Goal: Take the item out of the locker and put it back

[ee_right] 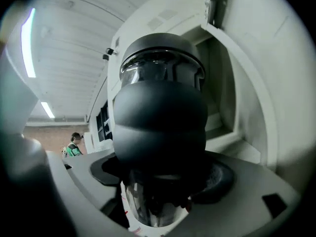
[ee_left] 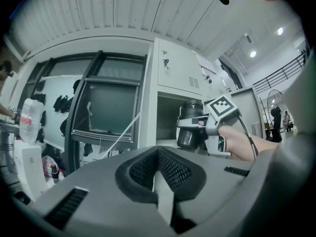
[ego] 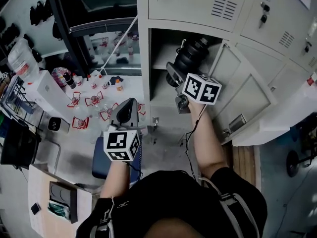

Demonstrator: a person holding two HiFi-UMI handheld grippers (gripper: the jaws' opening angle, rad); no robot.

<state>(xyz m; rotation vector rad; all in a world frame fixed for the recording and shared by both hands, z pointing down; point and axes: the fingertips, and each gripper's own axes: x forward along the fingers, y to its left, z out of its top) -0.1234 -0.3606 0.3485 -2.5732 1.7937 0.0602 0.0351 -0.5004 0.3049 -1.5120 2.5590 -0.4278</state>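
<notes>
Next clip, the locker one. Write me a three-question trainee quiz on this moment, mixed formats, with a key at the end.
1. Fill in: the left gripper has its fingers ___, with nothing between them.
2. Multiple choice: the dark bottle is held by A) the left gripper, B) the right gripper, C) neither.
3. True or false: the locker that the bottle is held at is shut.

Key: 1 shut; 2 B; 3 false, its door stands open.
</notes>
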